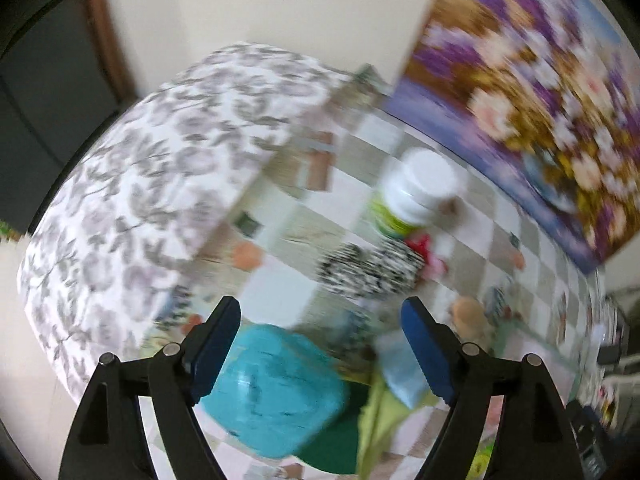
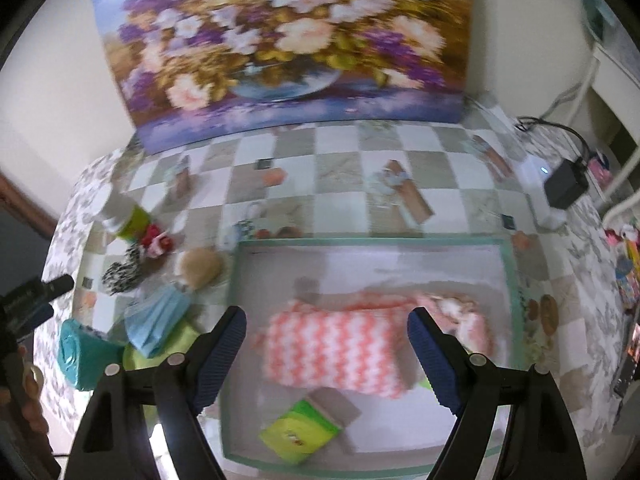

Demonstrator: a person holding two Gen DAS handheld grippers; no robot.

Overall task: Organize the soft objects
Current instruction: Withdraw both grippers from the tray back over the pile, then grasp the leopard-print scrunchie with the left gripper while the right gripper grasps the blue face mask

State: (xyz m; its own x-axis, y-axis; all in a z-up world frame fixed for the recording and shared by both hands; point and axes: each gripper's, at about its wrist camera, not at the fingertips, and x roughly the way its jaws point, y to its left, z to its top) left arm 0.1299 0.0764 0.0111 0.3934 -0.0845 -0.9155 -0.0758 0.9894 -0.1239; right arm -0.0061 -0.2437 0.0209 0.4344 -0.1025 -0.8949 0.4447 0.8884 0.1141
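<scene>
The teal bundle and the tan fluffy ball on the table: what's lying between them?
In the right wrist view, a light blue cloth lies between the teal bundle and the tan fluffy ball, resting partly on a yellow-green cloth.

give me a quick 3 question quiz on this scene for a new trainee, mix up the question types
1. True or false: the pink-and-white zigzag cloth lies inside the green-rimmed tray.
2. Multiple choice: in the right wrist view, the teal roll sits where? A) inside the tray B) outside the tray, to its left C) on the floral painting
3. Short answer: is either the left gripper or the right gripper holding anything?

Key:
1. True.
2. B.
3. No. Both sets of fingers stand wide apart with nothing pressed between them.
</scene>
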